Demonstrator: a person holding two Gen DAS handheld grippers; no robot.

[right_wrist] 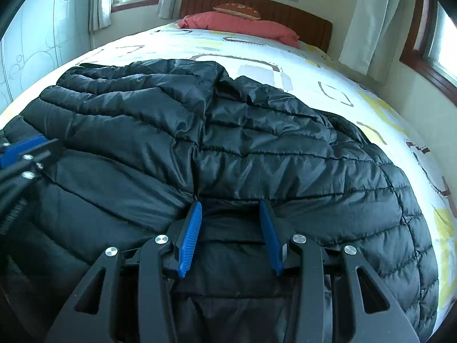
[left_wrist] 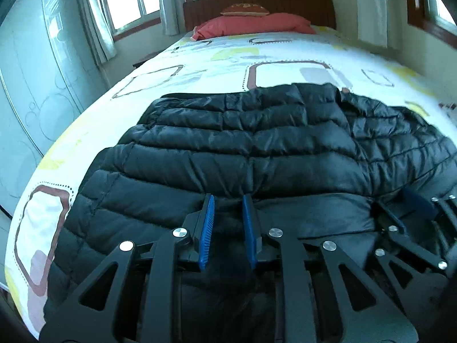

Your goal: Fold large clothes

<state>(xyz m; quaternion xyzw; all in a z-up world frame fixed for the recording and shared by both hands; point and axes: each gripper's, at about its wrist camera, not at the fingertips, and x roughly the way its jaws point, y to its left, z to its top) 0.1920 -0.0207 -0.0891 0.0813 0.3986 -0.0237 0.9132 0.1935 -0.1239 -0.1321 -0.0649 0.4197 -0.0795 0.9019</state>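
The black puffer jacket (left_wrist: 242,148) fills mid-frame on the bed (left_wrist: 200,65), rumpled, no neat fold yet, I judge. My left tool (left_wrist: 227,200) and right tool (right_wrist: 230,205) sit spread at its near edge.

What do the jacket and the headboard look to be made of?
Jacket: probably thin synthetic shell such as nylon over puffy fill; it shows a slight sheen, fine crinkles and stitched quilt channels. Headboard: likely wood or wood veneer, reddish brown with vertical ribbing; too far off to be sure.
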